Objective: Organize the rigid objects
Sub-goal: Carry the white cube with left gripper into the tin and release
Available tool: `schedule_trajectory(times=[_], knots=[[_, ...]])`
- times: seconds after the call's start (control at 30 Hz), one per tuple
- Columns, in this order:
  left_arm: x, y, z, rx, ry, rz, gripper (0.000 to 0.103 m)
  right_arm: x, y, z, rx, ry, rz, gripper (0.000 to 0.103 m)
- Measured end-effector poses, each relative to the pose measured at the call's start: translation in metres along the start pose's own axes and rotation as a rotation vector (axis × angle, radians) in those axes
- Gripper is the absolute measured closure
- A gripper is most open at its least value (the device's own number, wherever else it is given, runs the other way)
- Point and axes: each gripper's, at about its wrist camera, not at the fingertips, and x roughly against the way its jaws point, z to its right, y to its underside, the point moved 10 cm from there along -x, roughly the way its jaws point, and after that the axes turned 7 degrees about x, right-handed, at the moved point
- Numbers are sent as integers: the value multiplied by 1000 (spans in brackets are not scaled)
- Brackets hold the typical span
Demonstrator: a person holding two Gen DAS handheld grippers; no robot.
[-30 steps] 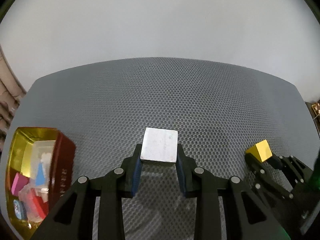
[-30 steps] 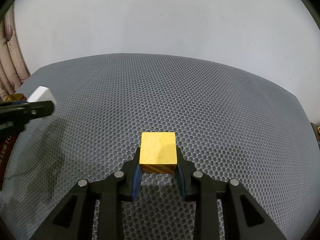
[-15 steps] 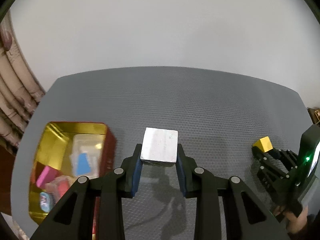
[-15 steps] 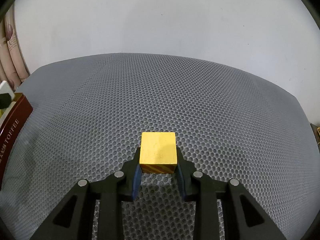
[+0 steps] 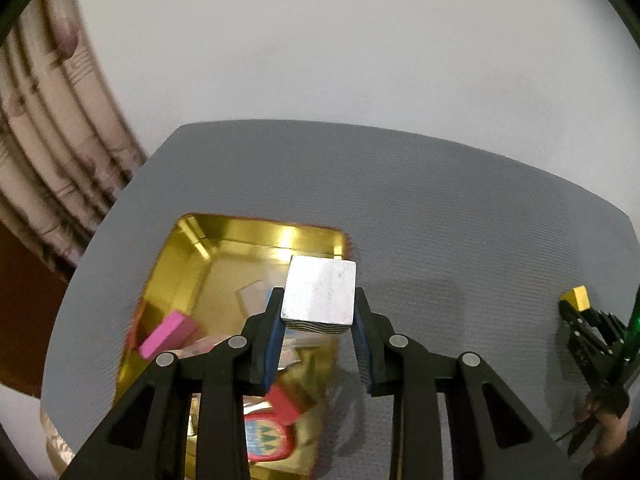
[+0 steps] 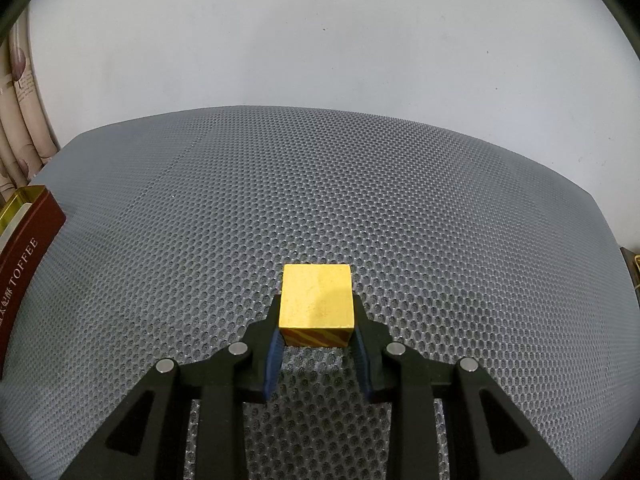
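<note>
My left gripper (image 5: 319,312) is shut on a white block (image 5: 320,290) and holds it in the air over the right edge of an open gold tin (image 5: 224,240). The tin holds a pink block (image 5: 168,334), a red block (image 5: 286,404) and other pieces. My right gripper (image 6: 317,330) is shut on a yellow block (image 6: 317,296) just above the grey mesh table (image 6: 320,200). In the left wrist view the right gripper (image 5: 588,332) and the yellow block (image 5: 576,298) show at the far right.
The tin's dark red side (image 6: 24,256), lettered TOFFEE, shows at the left edge of the right wrist view. A curtain (image 5: 52,128) hangs beyond the table's left end. A white wall stands behind the table.
My left gripper has risen and swung left with the white block, from over the bare mesh to above the tin. My right gripper has stayed in place with the yellow block.
</note>
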Motion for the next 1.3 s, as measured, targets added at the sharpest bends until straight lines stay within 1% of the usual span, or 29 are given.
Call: schedule_trajectory(times=[0.03,0.17,0.27,0.4,0.57,0.6,0.7,0.73,0.8,0.87,0.97,1.03,1.1,1.2,1.27,1.3], knots=[[2,0,-5,12,-7,0,75,0,0,0,0,0,0,73],[-10,-7,-37,56,-33,-9,75,0,0,3,-1,-1,0,73],[-9,-11,-51,86,-41,-19,75,1,1,6,1,1,0,73],[-31,-14,-73,123,-50,-41,75,-1,0,6,3,3,-1,73],[-59,-13,-88,180,-22,-104,75,-1,0,12,4,4,-1,73],[-66,-12,-92,195,-28,-118,75,8,1,-2,4,4,-1,73],[-75,-12,-97,223,-39,-132,76,7,1,0,4,5,-1,73],[-76,-12,-99,230,-44,-128,77,4,0,-7,4,5,-2,73],[-75,-12,-97,225,-30,-119,77,3,0,-6,7,8,-2,73],[-74,-12,-98,213,-41,-101,77,3,0,-4,7,7,-3,73],[-60,-8,-88,178,-54,-64,76,2,0,-4,9,10,-3,73],[-56,-6,-88,167,-67,-40,76,9,1,-15,13,12,-3,73],[-48,-3,-86,161,-67,-16,76,9,0,-14,16,16,-4,72],[-35,0,-85,144,-84,32,74,8,1,-14,22,22,-5,72],[-28,3,-85,130,-103,56,70,8,1,-12,23,23,-5,72],[-21,4,-85,121,-106,71,65,8,1,-12,23,23,-5,72]])
